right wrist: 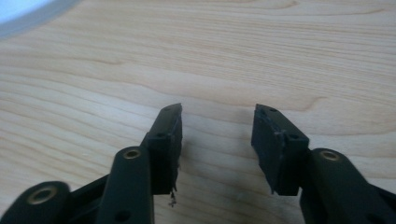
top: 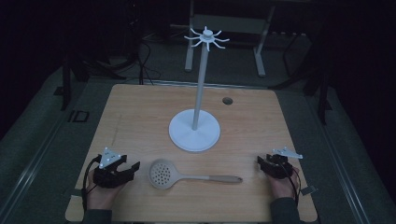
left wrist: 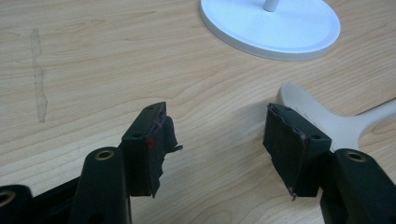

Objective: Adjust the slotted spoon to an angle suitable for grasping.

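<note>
A: High view first; the skimmer [top: 166, 174] lies flat on the bench [top: 140, 116], bowl to the left and wooden handle to the right, just in front of the white hook stand [top: 195, 132]; the left hand-held gripper [top: 132, 167] sits just beside the bowl, the right hand-held gripper [top: 260, 161] sits near the handle's tip, and neither touches it.

B: So nothing hung yet?

A: Not by my reading (the hooks up top carry nothing); picking up and hanging both look left to do.

B: Left gripper view?

A: Jaws standing apart with bare wood between them; the skimmer's [left wrist: 322, 116] pale bowl edge peeks out behind the right jaw, and the stand's base [left wrist: 271, 28] lies beyond.

B: And the right gripper view?

A: Jaws apart again, nothing between them but bench [right wrist: 233, 56]; a sliver of the white base [right wrist: 28, 14] shows at the top left corner.
</note>
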A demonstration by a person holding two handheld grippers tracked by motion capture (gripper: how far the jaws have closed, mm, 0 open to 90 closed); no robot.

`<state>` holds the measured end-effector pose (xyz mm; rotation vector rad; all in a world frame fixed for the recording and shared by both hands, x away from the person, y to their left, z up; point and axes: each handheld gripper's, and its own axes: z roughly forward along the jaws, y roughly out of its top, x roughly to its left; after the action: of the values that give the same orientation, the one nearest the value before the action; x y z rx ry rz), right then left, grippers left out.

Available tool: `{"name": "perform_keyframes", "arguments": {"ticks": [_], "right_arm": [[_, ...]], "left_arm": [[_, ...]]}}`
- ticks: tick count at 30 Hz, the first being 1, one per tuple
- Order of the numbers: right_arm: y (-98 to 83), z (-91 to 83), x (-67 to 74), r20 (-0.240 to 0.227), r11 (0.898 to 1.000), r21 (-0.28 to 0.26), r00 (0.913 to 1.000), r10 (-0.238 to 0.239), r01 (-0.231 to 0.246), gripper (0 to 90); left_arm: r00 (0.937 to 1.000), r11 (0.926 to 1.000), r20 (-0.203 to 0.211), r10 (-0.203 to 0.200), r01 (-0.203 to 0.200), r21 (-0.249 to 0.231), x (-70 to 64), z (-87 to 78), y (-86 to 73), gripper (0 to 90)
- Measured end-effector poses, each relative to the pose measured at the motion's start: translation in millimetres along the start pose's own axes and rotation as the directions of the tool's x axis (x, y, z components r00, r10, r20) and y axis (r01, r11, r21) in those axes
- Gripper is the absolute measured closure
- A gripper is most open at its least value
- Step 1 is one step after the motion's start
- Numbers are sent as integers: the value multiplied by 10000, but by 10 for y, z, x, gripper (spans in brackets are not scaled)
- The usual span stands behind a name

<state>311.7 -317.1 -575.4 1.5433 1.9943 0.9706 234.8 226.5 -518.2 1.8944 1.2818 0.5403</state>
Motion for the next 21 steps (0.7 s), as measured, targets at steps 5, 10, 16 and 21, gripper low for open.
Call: {"name": "perform_keyframes", "arguments": {"ticks": [5,10,16,21], "right_arm": [[14,-41,43,-351,9997,-201,9992,-179,172,578],[21,-103,193,-695,9958,-315,9937,-884,864,628],[5,-142,323,-1380,9901,-415,9807,-1387,1342,696],[-27,-161,456,-1986,9846,-480,9644,-1746,1684,779]], "left_arm": [[10000,10000,-45,49,-49,44,1,6,-3,409],[9998,10000,-195,30,-31,-32,25,13,-12,402],[9994,9998,-339,-38,33,-172,72,41,-23,395],[9993,9998,-379,3,-10,-191,79,59,-28,393]]}}
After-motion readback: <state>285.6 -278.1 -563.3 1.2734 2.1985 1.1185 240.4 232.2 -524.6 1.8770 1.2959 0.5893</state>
